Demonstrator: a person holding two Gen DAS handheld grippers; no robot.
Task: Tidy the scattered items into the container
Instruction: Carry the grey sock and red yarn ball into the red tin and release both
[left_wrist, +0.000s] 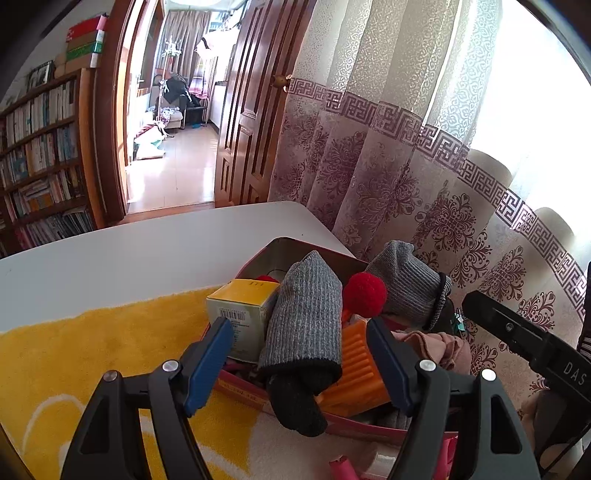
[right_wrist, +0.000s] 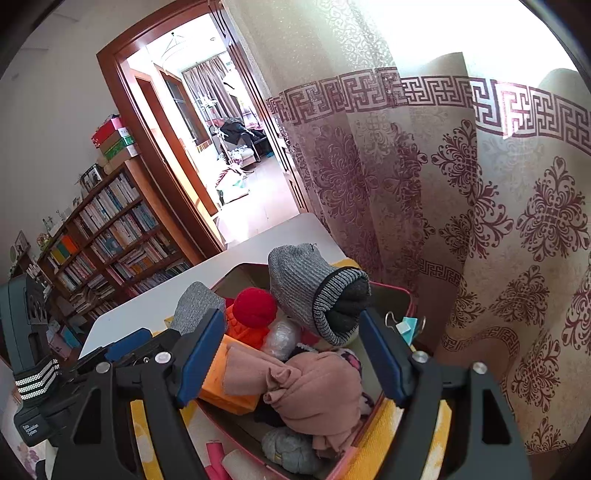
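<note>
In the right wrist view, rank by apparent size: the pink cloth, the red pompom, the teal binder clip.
Largest to smallest as they look:
1. pink cloth, though it lies nearest the camera, which inflates it
2. red pompom
3. teal binder clip, partly hidden behind the claw finger

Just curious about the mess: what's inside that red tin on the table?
In the red tin: two grey knitted gloves, a red pompom, an orange piece, a pink cloth and a small box. Whatever lies beneath them is covered.
</note>
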